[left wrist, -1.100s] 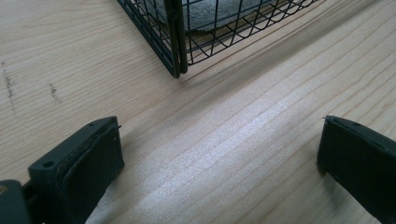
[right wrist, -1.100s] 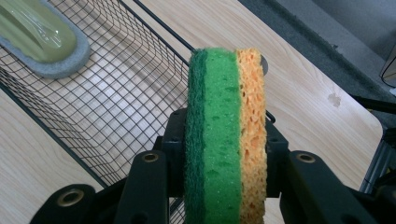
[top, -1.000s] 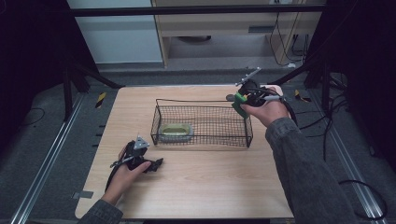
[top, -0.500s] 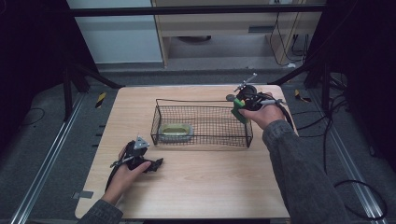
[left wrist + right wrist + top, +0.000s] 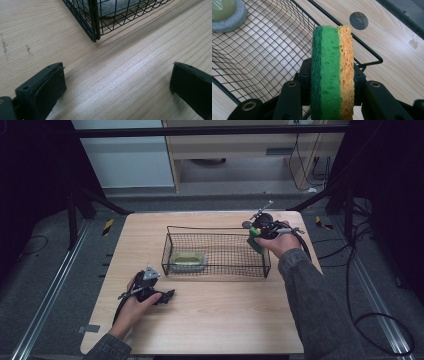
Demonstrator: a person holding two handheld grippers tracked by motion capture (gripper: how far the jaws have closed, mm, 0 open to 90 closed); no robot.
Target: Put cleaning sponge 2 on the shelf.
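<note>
The right gripper (image 5: 252, 236) is clamped on a green and orange kitchen sponge (image 5: 333, 75), its two black jaws pressing the sponge's flat faces from either side so that the sponge stands on edge between them. In the right gripper view the dark green scouring layer faces left, the lighter green layer sits in the middle and the orange porous layer faces right. In the high view the right hand (image 5: 277, 240) holds this gripper at the far right end of a black wire mesh basket (image 5: 216, 251), just above its rim, with the sponge over the basket's right corner.

The basket stands in the middle of a light wooden table (image 5: 210, 320). Inside it, toward the left end, lies a pale grey rounded pad with a yellow-green top (image 5: 188, 261); in the right gripper view it shows at the upper left corner. A round grey cable hole (image 5: 358, 20) is set in the tabletop beyond the basket's far right corner.

The left gripper (image 5: 165, 295) rests on the table near the basket's near left corner, held by the left hand (image 5: 134, 302). Its jaws stand wide apart with bare wood between them, and in the left gripper view the basket's corner post rises just beyond them.
</note>
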